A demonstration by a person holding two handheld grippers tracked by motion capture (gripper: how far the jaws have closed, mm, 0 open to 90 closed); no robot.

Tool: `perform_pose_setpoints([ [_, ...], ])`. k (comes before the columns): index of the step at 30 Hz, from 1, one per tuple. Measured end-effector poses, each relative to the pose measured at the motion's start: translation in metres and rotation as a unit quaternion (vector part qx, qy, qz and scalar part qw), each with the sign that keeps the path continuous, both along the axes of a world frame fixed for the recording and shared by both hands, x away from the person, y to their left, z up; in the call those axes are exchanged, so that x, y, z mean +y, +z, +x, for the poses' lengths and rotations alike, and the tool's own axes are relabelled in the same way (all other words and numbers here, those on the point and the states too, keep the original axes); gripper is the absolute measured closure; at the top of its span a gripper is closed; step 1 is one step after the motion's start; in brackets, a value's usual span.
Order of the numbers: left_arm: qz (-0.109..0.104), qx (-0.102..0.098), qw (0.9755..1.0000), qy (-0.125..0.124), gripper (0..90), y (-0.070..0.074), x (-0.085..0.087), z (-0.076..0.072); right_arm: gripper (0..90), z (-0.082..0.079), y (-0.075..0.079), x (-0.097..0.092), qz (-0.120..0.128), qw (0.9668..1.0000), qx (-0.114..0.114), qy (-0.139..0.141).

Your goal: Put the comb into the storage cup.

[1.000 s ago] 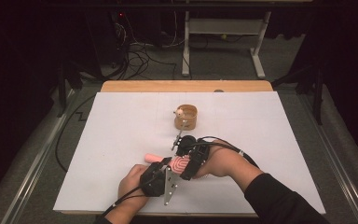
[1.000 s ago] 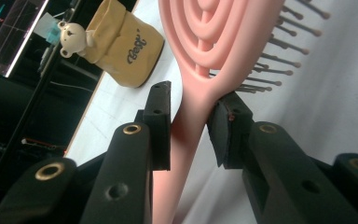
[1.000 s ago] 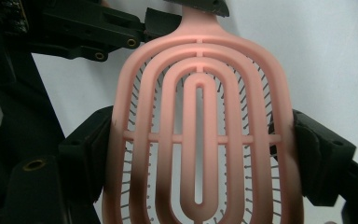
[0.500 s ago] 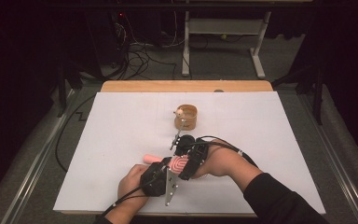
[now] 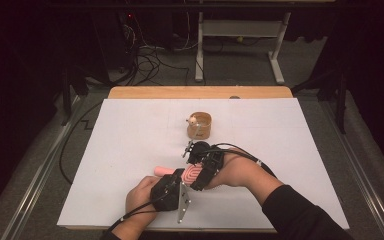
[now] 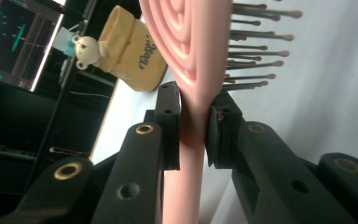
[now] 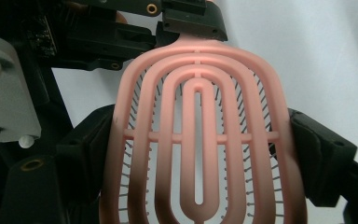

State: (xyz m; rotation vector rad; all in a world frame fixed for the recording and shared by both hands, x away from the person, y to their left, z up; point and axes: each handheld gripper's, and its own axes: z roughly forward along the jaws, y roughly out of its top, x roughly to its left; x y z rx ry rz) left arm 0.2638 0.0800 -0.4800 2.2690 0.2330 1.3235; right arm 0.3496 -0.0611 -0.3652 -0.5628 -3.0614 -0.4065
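Left gripper [image 5: 176, 186], near front edge of the white table cover [image 5: 130, 150], jaws pointing toward table centre. Jaws just been closing, now clamped on the neck of the pink hairbrush [image 5: 190, 173], one pad flat on each side of the handle just below the head. In left gripper view, handle rising straight up between the pads [image 6: 169, 122], brush head edge-on above them, bristles [image 6: 256, 51] sticking out to the right with small rounded tips.

Right gripper [image 5: 200, 172], directly across from left, wrist bent in from the right side, black sleeve behind. Jaws just been opening slightly, yet pressed against the two outer edges of the brush head. In right gripper view, hairbrush [image 7: 200, 140] back-side up, concentric oval ribs with open slots, one cross rib midway, bristles visible through the slots; one jaw touching each long edge. Left gripper [image 7: 193, 21] seen beyond, gripping the neck at the top of that view.

Brush held between both grippers, just above the cover, whether clear of it or resting cannot be told. Handle end [image 5: 161, 171] poking out to the left of the left gripper in high view.

Farther out: small tan cup-shaped holder [image 5: 199, 125] with a little white bear figure [image 5: 192, 120] on its rim, standing upright toward the far side, apart from the grippers. Wooden table edge [image 5: 200, 92] beyond the cover. Cables [image 5: 150, 55] on the floor past the table.
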Motion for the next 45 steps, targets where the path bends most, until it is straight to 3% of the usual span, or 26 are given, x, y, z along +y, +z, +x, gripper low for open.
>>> perform_pose_setpoints([
  [12,-0.010,-0.013,0.9998,0.010,78.4,0.007,0.007,0.002,13.2,-0.001,0.010,-0.002,0.009,0.9999,-0.008,-0.003],
  [13,-0.004,-0.014,0.9998,0.012,78.5,0.008,0.008,0.002,12.6,-0.001,0.011,-0.003,0.008,0.9999,-0.010,-0.005],
  [21,-0.010,-0.024,0.9995,0.021,78.5,0.009,0.012,0.003,0.4,-0.001,0.014,-0.007,0.009,0.9997,-0.015,-0.018],
  [39,-0.005,-0.026,0.9993,0.027,78.6,0.008,0.019,0.007,0.1,-0.001,0.016,-0.024,-0.008,0.9993,-0.029,-0.022],
  [45,-0.003,-0.025,0.9993,0.026,78.7,0.008,0.017,0.006,1.3,-0.003,0.013,-0.025,-0.002,0.9995,-0.026,-0.016],
])
